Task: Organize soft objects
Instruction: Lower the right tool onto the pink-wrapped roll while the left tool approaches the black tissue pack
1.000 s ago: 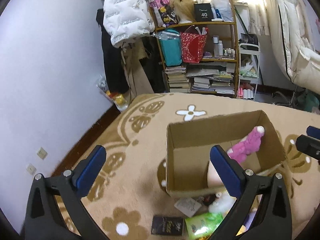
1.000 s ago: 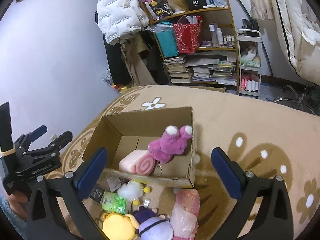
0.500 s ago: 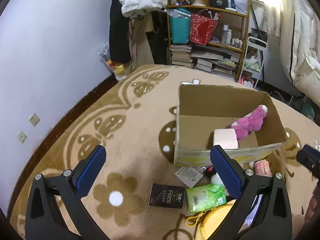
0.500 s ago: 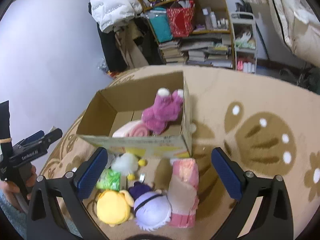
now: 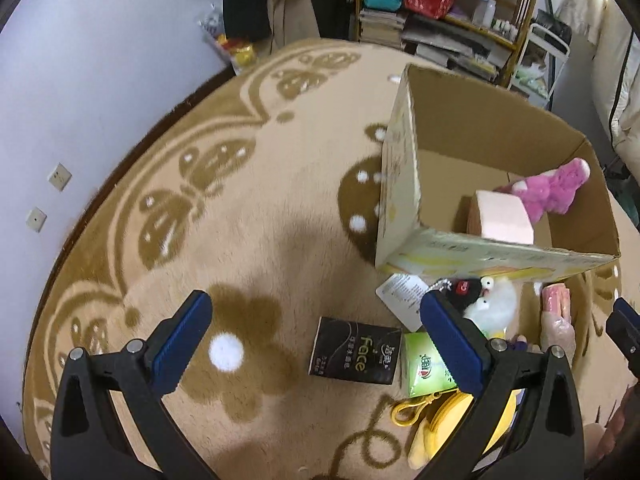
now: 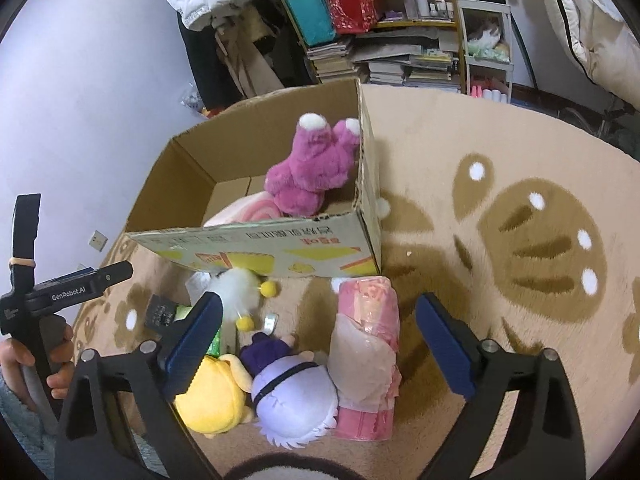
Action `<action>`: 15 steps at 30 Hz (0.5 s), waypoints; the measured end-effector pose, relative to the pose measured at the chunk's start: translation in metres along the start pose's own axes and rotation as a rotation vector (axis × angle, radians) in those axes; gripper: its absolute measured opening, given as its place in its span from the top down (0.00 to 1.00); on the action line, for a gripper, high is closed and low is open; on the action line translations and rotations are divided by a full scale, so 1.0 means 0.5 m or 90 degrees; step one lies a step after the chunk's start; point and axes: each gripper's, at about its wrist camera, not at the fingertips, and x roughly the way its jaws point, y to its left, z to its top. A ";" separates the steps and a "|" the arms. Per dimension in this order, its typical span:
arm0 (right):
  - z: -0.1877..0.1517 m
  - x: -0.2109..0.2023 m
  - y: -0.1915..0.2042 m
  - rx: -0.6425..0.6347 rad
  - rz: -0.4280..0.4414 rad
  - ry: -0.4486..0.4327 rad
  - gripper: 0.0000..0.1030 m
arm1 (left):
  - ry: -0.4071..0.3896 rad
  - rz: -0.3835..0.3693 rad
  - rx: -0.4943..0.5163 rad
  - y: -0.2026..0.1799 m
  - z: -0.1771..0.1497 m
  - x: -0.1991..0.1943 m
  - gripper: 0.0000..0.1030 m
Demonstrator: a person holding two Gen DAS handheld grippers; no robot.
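inside, two soft toys [image 6: 310, 172], one box [image 6: 260, 252]

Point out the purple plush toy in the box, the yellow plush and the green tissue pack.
purple plush toy [image 6: 310, 168], right wrist view, its back
yellow plush [image 6: 212, 398], right wrist view, its body
green tissue pack [image 5: 424, 364], left wrist view, printed front

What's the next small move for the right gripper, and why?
Probably lower the right gripper onto the pink bundle. It is open and empty, and the bundle lies on the rug almost between its fingers, just in front of the box, which already holds the pink plush. The purple plush beside it is an equally fair pick.
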 end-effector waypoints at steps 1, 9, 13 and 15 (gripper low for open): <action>0.000 0.005 -0.001 0.000 -0.002 0.006 0.10 | 0.011 -0.001 -0.003 0.001 0.000 0.008 0.00; -0.011 0.053 -0.009 0.013 -0.027 0.060 0.25 | 0.075 -0.011 -0.029 0.011 -0.006 0.059 0.00; -0.013 0.074 -0.015 0.023 -0.047 0.076 0.30 | 0.096 -0.005 -0.021 0.000 -0.015 0.084 0.00; -0.016 0.087 -0.021 0.030 -0.053 0.090 0.35 | 0.114 -0.004 -0.023 -0.005 -0.020 0.101 0.00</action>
